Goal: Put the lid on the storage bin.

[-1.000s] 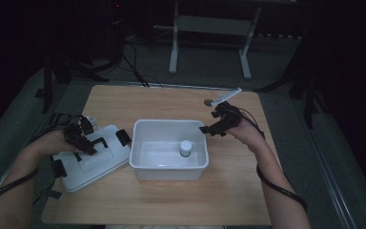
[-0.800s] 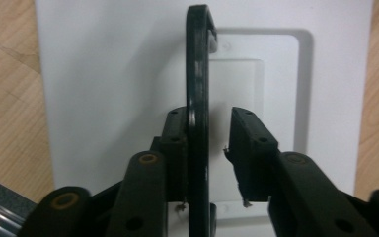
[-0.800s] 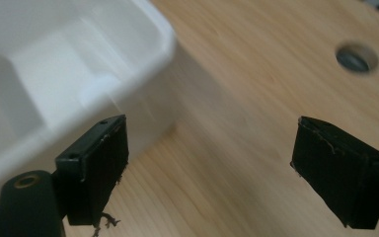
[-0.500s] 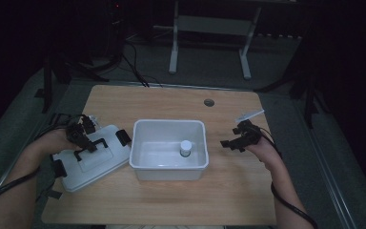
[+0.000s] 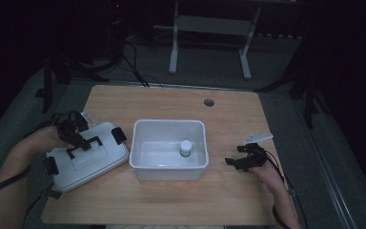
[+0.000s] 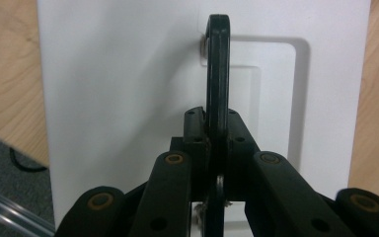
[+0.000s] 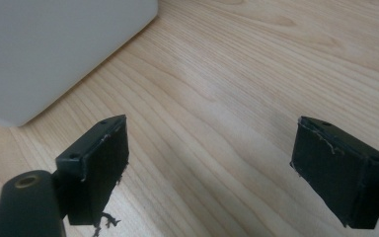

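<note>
A white open bin [image 5: 145,168] stands mid-table with a small white-capped bottle [image 5: 186,148] upright inside it. Left of it lies the white lid [image 5: 90,160] with black clips and a black handle [image 5: 84,144]. My left gripper [image 5: 74,138] is shut on that handle; in the left gripper view the handle [image 6: 217,74] runs straight up between the jaws over the lid [image 6: 118,89]. My right gripper [image 5: 236,161] rests low over bare wood right of the bin, open, with nothing between its fingers [image 7: 98,163]. A corner of the bin [image 7: 54,49] shows ahead of it.
The wooden table [image 5: 248,109] has a round cable hole [image 5: 209,102] near its far edge. Beyond the table are dark floor, cables and a metal stand frame [image 5: 209,24]. Cables trail from both grippers.
My right gripper has come down and back from the bin's far right corner to the table right of the bin. The left gripper has stayed on the lid handle.
</note>
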`<state>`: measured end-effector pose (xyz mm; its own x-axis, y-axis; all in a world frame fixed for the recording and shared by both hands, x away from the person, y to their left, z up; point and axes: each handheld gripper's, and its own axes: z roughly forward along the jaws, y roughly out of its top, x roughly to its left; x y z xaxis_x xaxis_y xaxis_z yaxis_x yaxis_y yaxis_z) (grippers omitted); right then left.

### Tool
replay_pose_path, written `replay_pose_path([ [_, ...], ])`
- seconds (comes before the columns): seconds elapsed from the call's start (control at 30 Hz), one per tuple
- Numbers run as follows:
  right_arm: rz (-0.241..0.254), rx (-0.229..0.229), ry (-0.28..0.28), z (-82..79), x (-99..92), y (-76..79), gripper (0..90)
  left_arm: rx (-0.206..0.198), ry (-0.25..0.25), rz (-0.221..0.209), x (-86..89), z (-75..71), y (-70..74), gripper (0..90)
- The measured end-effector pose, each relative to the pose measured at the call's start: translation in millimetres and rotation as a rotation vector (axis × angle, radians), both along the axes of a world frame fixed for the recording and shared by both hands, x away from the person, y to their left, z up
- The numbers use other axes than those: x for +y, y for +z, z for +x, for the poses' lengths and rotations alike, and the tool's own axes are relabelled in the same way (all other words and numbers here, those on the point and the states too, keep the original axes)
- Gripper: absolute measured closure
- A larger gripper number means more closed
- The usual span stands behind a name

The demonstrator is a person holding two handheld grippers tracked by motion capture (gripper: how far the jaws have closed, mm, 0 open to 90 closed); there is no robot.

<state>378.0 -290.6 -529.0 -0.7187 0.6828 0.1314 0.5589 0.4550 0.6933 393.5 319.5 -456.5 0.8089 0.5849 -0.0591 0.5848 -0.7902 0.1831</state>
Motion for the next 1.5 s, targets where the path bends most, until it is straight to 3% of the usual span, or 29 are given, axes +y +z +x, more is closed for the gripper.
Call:
replay_pose_path([
  [0.07,0.008,-0.006,-0.007,-1.4,-1.2,-1.1,14.1,-0.007,0.003,0.005,0.8,-1.2,4.3,83.4],
  [0.2,0.063,0.006,-0.022,-6.3,-5.2,-6.8,14.1,-0.025,-0.003,0.013,4.5,-7.8,28.5,83.4],
  [0.4,0.052,-0.012,-0.006,-11.4,-5.0,-14.3,14.1,-0.055,-0.002,0.038,8.6,-14.1,59.9,83.4],
  [0.47,0.046,-0.021,-0.005,-12.4,-5.0,-14.8,14.1,-0.057,-0.004,0.042,8.6,-14.7,64.2,83.4],
  [0.67,0.058,-0.053,-0.025,-20.3,-7.7,-17.6,14.1,-0.084,-0.027,0.047,2.8,-18.1,94.2,83.4],
  [0.87,0.074,-0.062,-0.033,-25.2,-10.1,-17.6,14.1,-0.098,-0.059,0.046,-7.0,-19.5,114.3,83.4],
  [1.17,0.095,-0.065,-0.047,-30.9,-15.4,-16.9,14.1,-0.151,-0.132,0.017,-37.3,-17.3,143.8,83.4],
  [1.5,0.112,-0.083,-0.062,-35.2,-18.6,-15.9,14.1,-0.170,-0.233,0.010,-89.3,-8.8,151.7,83.4],
])
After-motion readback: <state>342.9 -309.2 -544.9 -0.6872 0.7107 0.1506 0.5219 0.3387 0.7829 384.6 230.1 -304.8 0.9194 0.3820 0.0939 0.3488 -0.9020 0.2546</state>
